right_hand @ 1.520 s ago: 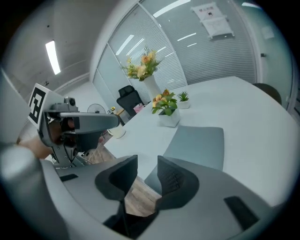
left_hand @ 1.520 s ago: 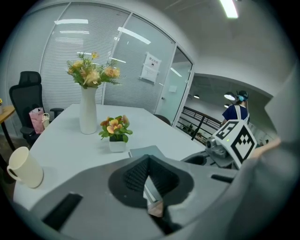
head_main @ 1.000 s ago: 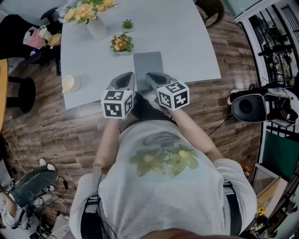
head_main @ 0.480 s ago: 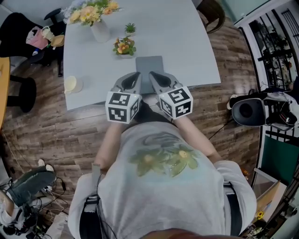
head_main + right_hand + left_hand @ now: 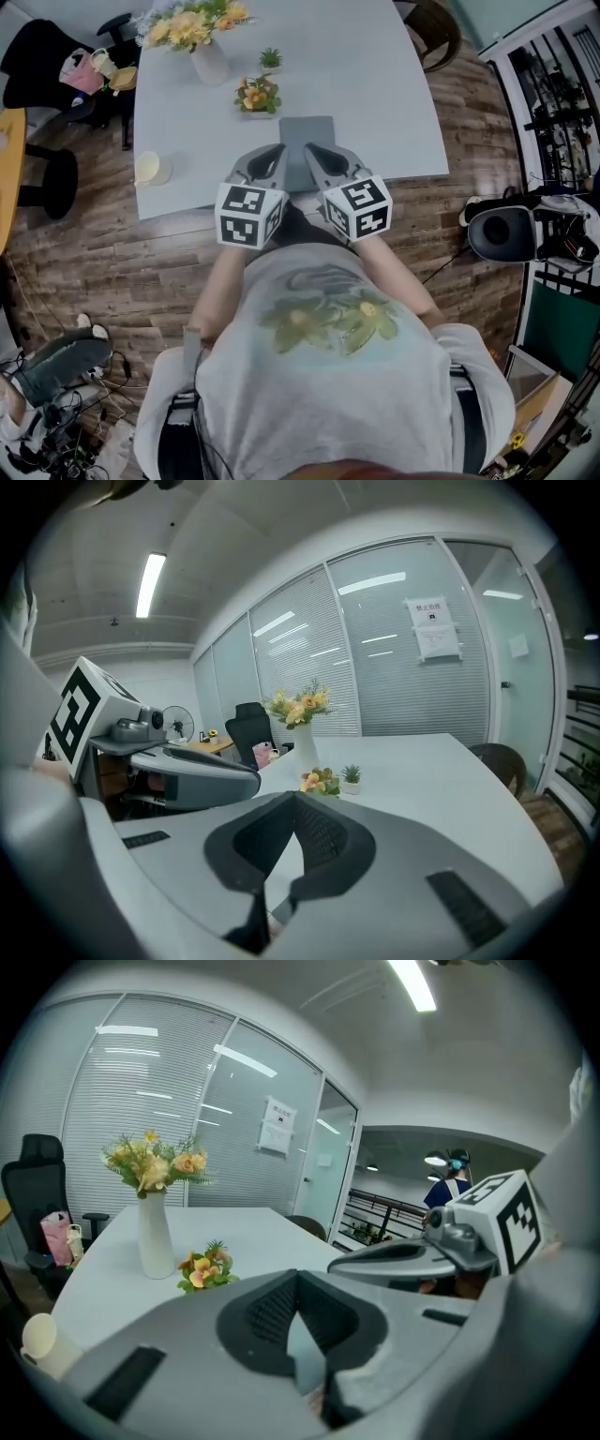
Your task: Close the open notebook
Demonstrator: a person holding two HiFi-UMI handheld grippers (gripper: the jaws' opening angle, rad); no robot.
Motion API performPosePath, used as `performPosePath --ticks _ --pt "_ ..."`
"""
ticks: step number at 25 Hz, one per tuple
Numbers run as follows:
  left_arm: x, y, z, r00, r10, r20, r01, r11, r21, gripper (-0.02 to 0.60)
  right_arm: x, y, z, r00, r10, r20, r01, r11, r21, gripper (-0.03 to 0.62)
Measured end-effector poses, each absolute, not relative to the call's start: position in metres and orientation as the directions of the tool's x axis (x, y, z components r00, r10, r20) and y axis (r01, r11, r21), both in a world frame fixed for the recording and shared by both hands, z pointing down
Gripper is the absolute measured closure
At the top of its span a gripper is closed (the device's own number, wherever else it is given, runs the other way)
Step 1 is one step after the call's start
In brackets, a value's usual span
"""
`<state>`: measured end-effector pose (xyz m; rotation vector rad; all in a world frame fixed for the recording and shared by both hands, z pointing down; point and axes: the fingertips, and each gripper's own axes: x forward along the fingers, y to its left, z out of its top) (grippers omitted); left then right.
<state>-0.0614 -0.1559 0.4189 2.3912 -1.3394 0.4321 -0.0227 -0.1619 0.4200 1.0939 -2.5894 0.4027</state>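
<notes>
The grey notebook [image 5: 307, 139] lies flat on the white table [image 5: 375, 84] near its front edge, showing one plain grey face. Both grippers hover side by side over its near end. My left gripper [image 5: 274, 150] points at its left edge and my right gripper [image 5: 313, 149] at its right part. Both are shut with nothing between the pads. In the left gripper view the left gripper [image 5: 298, 1276] has its jaws meeting at the tip, with the right gripper [image 5: 403, 1255] alongside. The right gripper view shows the right gripper [image 5: 294, 801] shut the same way, and the left gripper [image 5: 192, 764] beside it.
A white vase of flowers [image 5: 208, 58], a small flower pot [image 5: 258, 96] and a tiny green plant [image 5: 270, 60] stand beyond the notebook. A pale cup [image 5: 150, 169] sits at the table's front left corner. Chairs [image 5: 436, 28] flank the table.
Both grippers have lifted a little above the table's near edge and stayed shut. The notebook has not moved on the table.
</notes>
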Motion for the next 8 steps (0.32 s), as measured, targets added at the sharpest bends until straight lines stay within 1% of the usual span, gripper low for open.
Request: performPosePath --ticks 8 --pt "-0.0624 -0.1649 0.4254 0.501 -0.741 0.446 -0.86 -0.481 0.168 0.578 -0.0226 -0.1732 0.4269 -0.664 -0.638 0.39 -0.728 0.67 -0.144 0.577"
